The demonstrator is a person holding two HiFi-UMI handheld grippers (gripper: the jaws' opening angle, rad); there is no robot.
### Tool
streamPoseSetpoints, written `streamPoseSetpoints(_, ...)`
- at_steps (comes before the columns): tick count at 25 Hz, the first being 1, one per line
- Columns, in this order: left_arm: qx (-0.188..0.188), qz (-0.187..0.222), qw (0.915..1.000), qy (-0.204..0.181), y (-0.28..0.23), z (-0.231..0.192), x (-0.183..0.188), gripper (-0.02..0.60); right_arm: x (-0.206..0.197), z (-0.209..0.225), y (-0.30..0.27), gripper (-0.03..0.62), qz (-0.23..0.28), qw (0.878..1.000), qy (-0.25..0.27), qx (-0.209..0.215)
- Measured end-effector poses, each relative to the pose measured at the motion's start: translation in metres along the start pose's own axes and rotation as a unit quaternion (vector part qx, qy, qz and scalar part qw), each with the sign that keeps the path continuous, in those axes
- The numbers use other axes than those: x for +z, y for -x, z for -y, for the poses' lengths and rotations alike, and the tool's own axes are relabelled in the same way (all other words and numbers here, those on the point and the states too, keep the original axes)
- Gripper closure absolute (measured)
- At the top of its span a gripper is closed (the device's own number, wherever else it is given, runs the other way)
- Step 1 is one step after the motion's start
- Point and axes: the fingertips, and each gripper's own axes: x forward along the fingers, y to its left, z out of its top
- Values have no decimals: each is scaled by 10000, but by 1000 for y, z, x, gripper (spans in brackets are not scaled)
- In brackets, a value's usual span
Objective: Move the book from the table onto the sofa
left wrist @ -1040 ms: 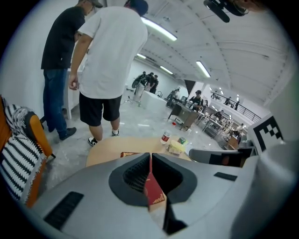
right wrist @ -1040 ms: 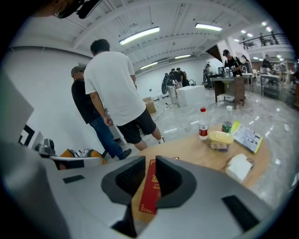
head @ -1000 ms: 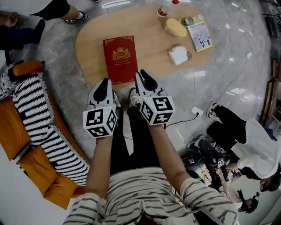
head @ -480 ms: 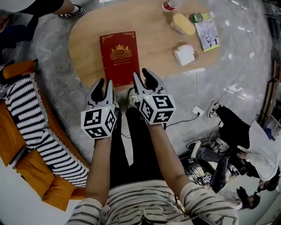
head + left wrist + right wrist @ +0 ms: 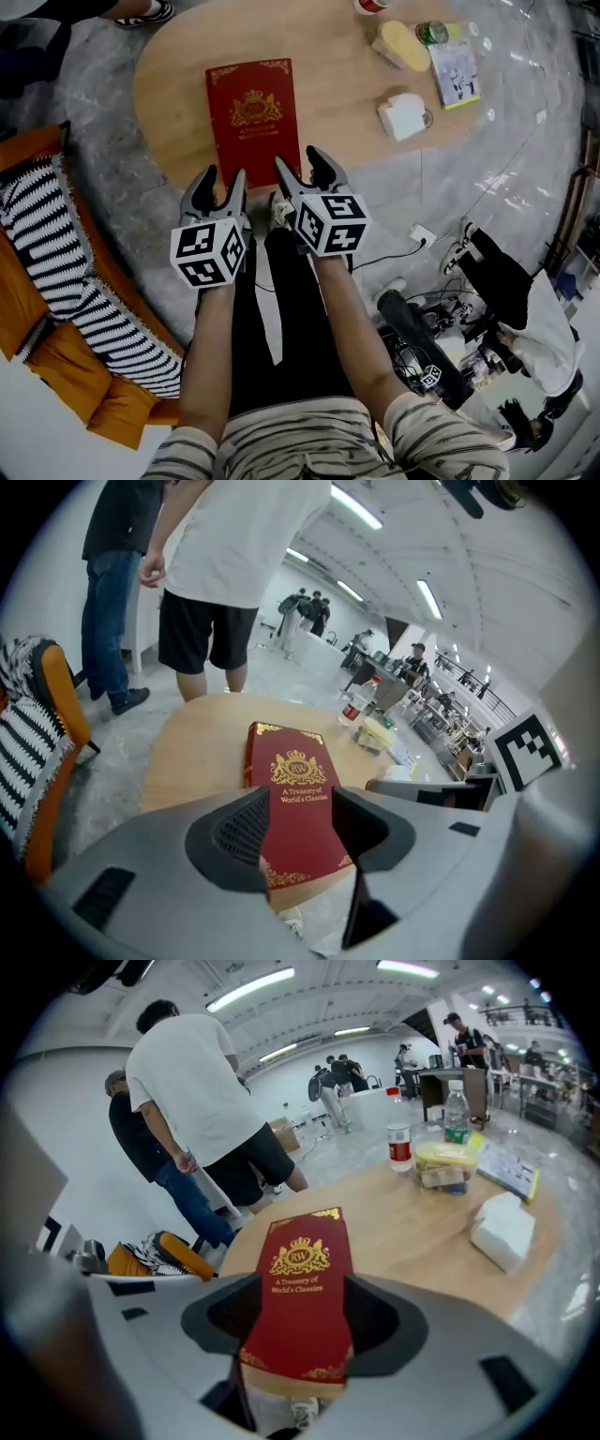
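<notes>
A red hardback book with gold print lies flat on the oval wooden table, its near end toward me. Both grippers hover just short of that near end, pointing down at it. My left gripper is by the book's near left corner and my right gripper by its near right corner. Both pairs of jaws have just been opening and hold nothing. In the left gripper view the book shows through the gap of the left gripper. The right gripper view shows the book beyond the right gripper.
The orange sofa with a striped blanket stands at my left. A white mug, a yellow pack, a booklet and a bottle sit on the table's right part. People stand beyond the table; cables lie on the floor at right.
Both grippers have come down toward the table's near edge and the book. Their jaws, shut a second ago, now stand apart.
</notes>
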Motion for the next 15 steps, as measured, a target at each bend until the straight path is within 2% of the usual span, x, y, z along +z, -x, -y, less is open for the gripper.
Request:
streamPoseSetpoints(9,15,-496,9985,235,-40,-19,-27,322,-25,23,-41,273,-409,9990,-182,-24)
streamPoseSetpoints(15,53,-773,9963,360,-62,-36,-48,308,-40,37,-62,253,-588,9978,-301,-30)
